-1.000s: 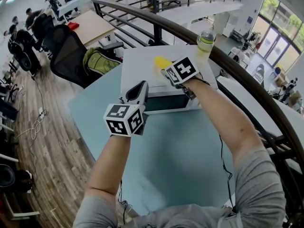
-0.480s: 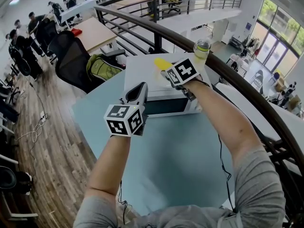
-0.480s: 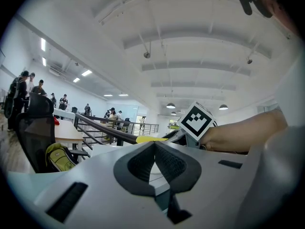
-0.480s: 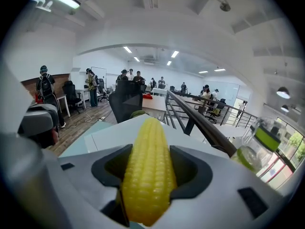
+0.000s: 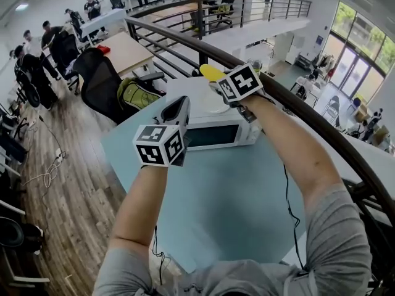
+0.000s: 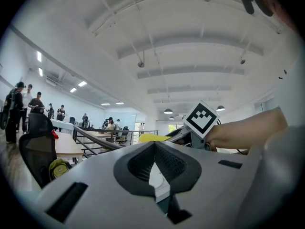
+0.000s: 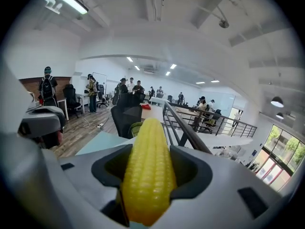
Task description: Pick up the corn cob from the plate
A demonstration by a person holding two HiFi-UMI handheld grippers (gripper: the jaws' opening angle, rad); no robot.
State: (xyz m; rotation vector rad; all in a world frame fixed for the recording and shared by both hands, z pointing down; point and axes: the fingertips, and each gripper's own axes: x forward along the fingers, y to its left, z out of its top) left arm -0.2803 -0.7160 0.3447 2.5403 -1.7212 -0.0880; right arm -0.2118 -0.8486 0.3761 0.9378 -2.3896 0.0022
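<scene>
Upper centre: my right gripper (image 5: 216,84) clamps the corn cob (image 7: 147,171) above the microwave (image 5: 216,134); left gripper (image 6: 153,151) closed, empty. Pickup looks done; next, I hold steady.

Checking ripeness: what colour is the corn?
The corn is yellow; right gripper view shows it best.

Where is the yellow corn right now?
The corn cob is clamped between the jaws of the right gripper, up in the air above the white microwave, at the upper middle of the head view.
</scene>
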